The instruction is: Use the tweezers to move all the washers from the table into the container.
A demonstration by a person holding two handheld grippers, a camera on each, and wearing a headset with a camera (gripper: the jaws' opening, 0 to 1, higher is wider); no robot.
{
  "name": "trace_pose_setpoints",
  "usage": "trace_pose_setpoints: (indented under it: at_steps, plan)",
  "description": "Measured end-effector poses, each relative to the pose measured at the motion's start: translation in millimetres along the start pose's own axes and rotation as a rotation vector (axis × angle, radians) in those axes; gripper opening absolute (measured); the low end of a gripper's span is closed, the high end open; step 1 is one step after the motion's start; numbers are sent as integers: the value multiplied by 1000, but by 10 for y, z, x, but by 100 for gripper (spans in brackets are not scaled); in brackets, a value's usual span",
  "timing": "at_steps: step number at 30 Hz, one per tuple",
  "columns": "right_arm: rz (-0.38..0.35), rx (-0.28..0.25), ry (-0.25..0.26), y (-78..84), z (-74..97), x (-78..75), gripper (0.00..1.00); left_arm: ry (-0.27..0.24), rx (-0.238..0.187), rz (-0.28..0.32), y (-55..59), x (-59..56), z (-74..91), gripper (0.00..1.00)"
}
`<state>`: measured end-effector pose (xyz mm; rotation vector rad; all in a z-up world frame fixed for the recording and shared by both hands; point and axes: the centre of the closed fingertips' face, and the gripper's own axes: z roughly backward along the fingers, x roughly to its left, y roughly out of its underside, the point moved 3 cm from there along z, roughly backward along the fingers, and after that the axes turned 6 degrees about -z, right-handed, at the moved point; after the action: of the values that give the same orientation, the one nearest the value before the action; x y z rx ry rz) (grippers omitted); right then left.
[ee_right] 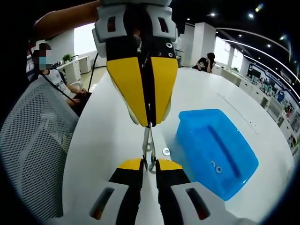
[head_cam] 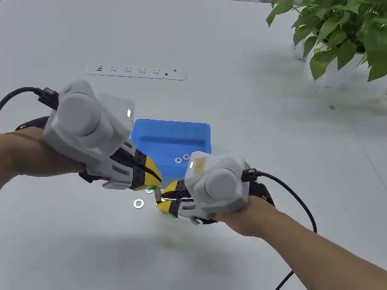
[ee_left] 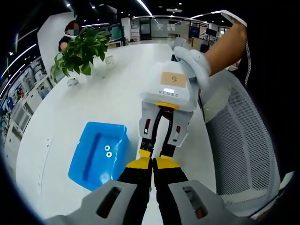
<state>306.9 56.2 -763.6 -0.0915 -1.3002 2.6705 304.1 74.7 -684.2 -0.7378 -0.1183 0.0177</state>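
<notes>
While left gripper pinches tweezers | right gripper label — "XENSE"

**Blue Container on a White Desk**

The container is bright blue; the desk is plain white. Washers and tweezers are silver. The left tool and right tool are pale grey with yellow-and-black jaws. The far-right plant is green.
</notes>
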Motion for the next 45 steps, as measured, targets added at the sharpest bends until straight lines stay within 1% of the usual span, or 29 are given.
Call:
trace_pose_setpoints:
  at_steps: [3, 8, 17, 26, 32, 39, 45]
  plan:
    - [5, 1, 0, -13, 10, -9, 12, 0, -4, 10, -1, 28, -5, 5]
    - [-2, -15, -6, -45, 22, -22, 13, 4, -5, 21, 7, 55, -7, 5]
    - [-10, -22, -8, -38, 19, -6, 11, 8, -1, 20, 20, 38, -4, 5]
    - [-27, -15, -13, -25, 37, -7, 10, 18, -3, 6, -14, 11, -32, 5]
    - [-24, -13, -15, -26, 44, 4, 10, 22, 9, -4, -22, 1, -34, 5]
    - [-12, -18, -17, -74, 80, 26, 10, 21, 15, -14, -58, -12, 19, 5]
    - [-1, -21, -11, -135, 123, 12, 10, 18, 23, -28, -103, 2, 78, 5]
